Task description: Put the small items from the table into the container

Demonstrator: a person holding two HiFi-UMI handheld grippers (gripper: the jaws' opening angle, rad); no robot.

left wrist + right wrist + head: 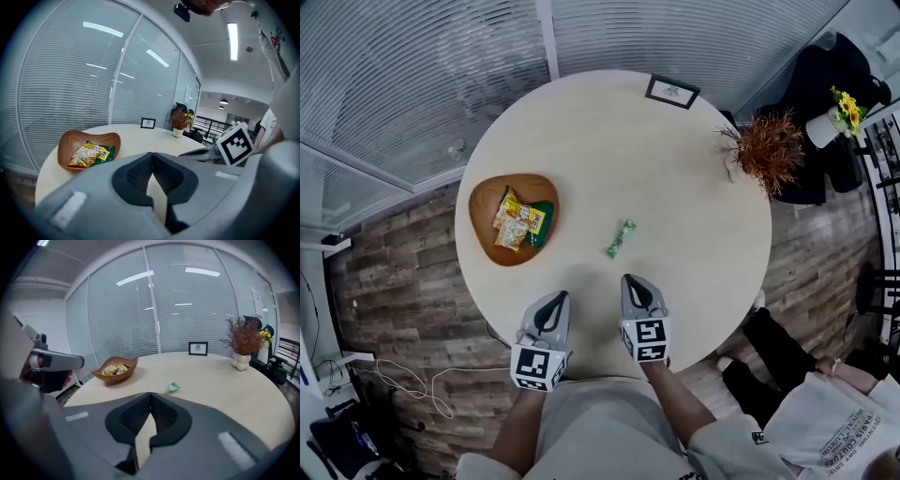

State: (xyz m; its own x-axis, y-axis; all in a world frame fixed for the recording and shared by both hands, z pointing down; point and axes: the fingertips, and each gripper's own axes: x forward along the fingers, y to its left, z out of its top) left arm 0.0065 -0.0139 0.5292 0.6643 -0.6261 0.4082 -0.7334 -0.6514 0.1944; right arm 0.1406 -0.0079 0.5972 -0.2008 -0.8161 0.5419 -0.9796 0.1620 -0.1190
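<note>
Grey left gripper (555, 298), grey right gripper (634, 279): jaws together, empty. Green wrapped sweet (621, 238) lies apart from brown wooden bowl (481, 208).

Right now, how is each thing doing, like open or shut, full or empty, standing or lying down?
Left hand-held gripper: shut, empty.
Right hand-held gripper: shut, empty.
Wooden bowl: upright, holding snack packets.
Green packet: lying loose on the table, outside the bowl.
Picture frame: standing.
Plant: upright in its vase.
</note>
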